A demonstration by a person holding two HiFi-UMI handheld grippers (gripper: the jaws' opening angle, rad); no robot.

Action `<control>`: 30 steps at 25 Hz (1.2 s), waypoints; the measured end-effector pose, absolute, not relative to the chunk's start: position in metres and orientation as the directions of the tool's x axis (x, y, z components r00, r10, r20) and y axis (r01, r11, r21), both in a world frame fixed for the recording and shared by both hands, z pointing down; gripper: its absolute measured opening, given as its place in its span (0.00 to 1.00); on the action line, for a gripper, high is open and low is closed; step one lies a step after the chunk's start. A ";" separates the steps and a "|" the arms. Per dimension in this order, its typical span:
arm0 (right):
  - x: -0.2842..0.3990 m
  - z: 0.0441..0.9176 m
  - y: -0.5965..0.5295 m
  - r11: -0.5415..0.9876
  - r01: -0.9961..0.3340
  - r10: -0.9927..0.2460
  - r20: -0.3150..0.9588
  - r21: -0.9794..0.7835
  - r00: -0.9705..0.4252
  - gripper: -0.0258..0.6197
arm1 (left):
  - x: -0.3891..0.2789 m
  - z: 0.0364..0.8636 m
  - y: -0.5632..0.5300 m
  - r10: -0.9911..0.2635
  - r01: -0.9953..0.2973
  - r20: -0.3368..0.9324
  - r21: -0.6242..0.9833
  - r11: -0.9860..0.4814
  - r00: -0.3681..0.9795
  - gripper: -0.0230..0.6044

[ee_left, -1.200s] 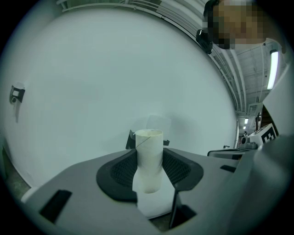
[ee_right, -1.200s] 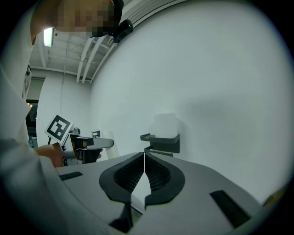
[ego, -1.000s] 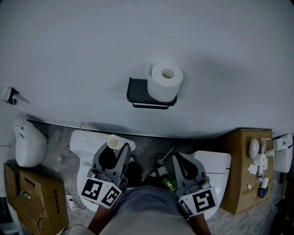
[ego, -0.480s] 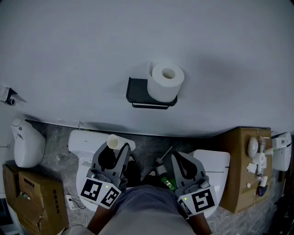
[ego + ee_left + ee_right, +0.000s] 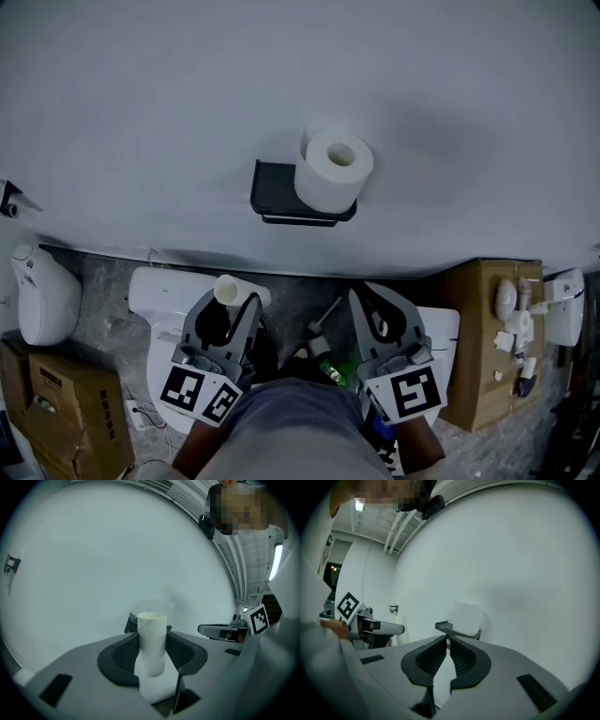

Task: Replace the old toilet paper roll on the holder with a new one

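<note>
Toilet paper roll, full, white (image 5: 334, 171), sits on the black wall holder (image 5: 281, 192) in the head view; probably light and squashy, so grip its sides gently. Left gripper view: the left tool (image 5: 151, 648) clamps an empty pale cardboard tube (image 5: 151, 625). Right gripper view: the right tool (image 5: 448, 644) is closed, empty.

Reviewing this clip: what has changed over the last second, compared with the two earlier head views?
The right gripper, shut and empty, has edged forward towards the wall and rolled slightly. The whole head view has also slid a little to the left. Nothing was taken hold of or let go. Unchanged: the left gripper stays closed on the cardboard tube, and the full roll sits on the black holder.
</note>
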State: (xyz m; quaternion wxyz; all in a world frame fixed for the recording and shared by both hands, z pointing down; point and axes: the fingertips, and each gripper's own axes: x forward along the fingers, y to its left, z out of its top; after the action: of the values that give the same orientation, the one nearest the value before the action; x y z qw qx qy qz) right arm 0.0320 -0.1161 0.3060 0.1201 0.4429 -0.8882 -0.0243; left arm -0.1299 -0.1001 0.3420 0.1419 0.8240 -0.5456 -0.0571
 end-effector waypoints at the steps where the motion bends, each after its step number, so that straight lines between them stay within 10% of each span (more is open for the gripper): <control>1: 0.032 0.303 -0.122 0.600 -0.784 -0.798 0.182 0.156 -0.575 0.07 | -0.129 0.342 -0.101 -0.914 -0.881 0.062 0.296 -0.368 0.402 0.32; 30: 0.005 0.277 -0.235 0.455 -0.884 -0.889 0.121 0.110 -0.442 0.57 | -0.138 0.353 -0.139 -0.875 -0.848 0.092 0.312 -0.428 0.475 0.32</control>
State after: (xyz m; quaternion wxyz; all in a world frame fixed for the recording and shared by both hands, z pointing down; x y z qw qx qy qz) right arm 0.0054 -0.2355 0.2775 0.0807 0.5220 -0.8490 -0.0149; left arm -0.1377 -0.1391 0.3530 0.1596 0.8439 -0.5104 -0.0420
